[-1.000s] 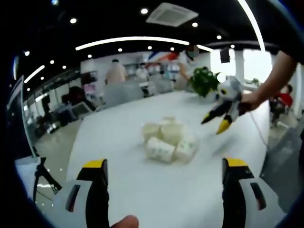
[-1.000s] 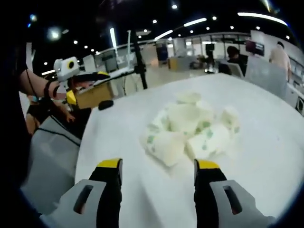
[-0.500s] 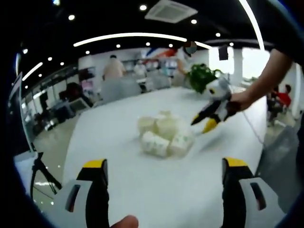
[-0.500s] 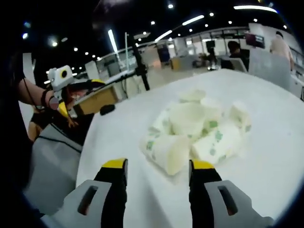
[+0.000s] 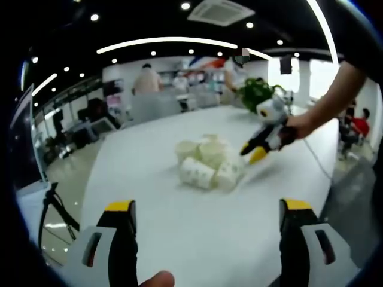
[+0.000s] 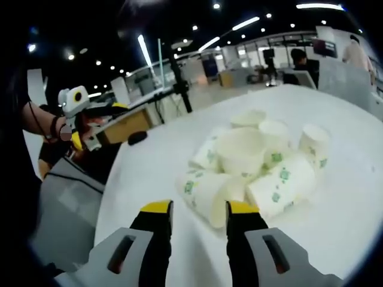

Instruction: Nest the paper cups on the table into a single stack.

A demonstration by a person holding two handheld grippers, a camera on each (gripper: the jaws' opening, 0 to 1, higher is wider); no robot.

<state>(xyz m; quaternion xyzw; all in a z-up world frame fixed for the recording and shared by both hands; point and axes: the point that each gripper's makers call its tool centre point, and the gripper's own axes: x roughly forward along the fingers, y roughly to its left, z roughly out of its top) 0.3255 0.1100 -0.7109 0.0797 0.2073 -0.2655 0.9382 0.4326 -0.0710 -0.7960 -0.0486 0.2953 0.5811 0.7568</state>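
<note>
Several white paper cups with green print (image 6: pixel 257 161) lay heaped near the middle of the round white worktop (image 6: pixel 347 203), some on their sides, some upright, touching one another. None was yet nested in a stack.

The right gripper (image 6: pixel 195 212) stood just before the nearest toppled cup (image 6: pixel 209 192), its yellow-tipped jaws drawn near together but not clenched, with nothing between them. In the left gripper view it appeared beside the heap (image 5: pixel 206 164), held in a person's hand (image 5: pixel 299 125). The left gripper (image 5: pixel 206 212) hung well back from the cups, jaws released wide and holding nothing.

Risks noted, as judgement: the narrow jaw gap looked smaller than the cup's body, so an advance could push the cup instead of taking it and scatter the heap. A hard squeeze would likely crush the thin paper wall. A cup lying on its side might roll towards the worktop's edge if nudged.
</note>
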